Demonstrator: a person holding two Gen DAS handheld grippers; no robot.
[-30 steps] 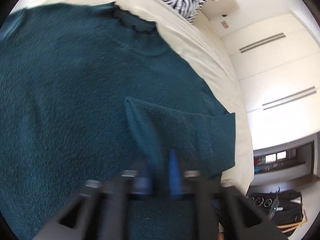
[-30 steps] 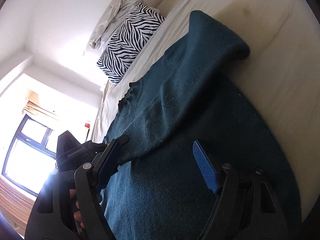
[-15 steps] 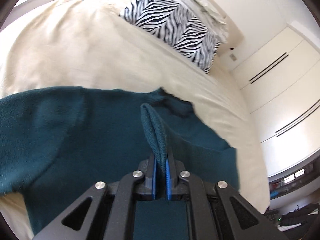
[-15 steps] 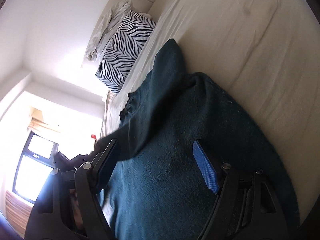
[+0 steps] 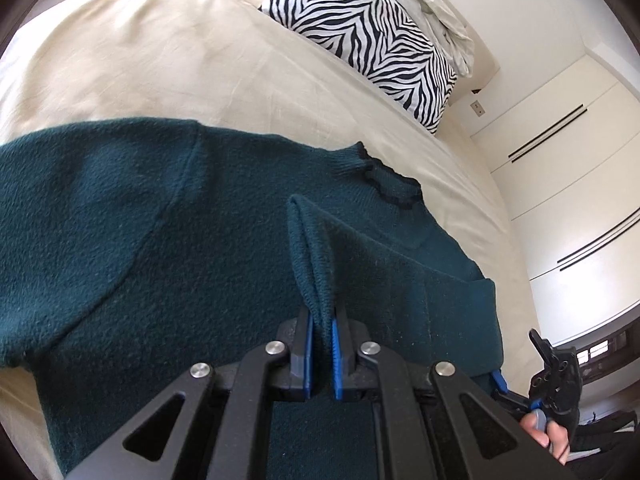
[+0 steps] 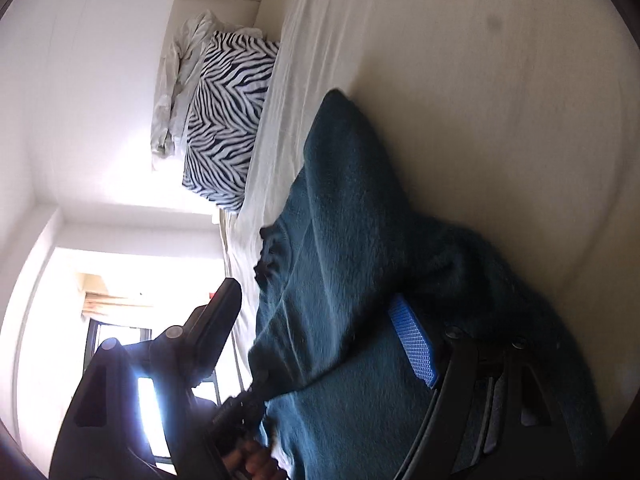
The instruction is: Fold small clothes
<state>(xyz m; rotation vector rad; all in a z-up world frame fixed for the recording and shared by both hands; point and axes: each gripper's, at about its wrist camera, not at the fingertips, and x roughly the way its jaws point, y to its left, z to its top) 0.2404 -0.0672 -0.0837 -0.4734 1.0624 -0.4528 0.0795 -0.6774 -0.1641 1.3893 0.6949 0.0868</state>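
The teal sweater (image 5: 168, 248) lies spread on the bed (image 5: 160, 60), collar toward 1 o'clock. The left tool (image 5: 320, 332) pinches a raised fold of knit; the right tool (image 6: 320, 320) gapes over cloth, gripping nothing. A thin pinch could slip and spoil the fold. No readable writing.

A home bedroom: cream-sheeted bed (image 5: 168, 60), zebra-print pillow (image 5: 372, 28), white built-in wardrobe doors (image 5: 568, 184), bright window (image 6: 120, 344).
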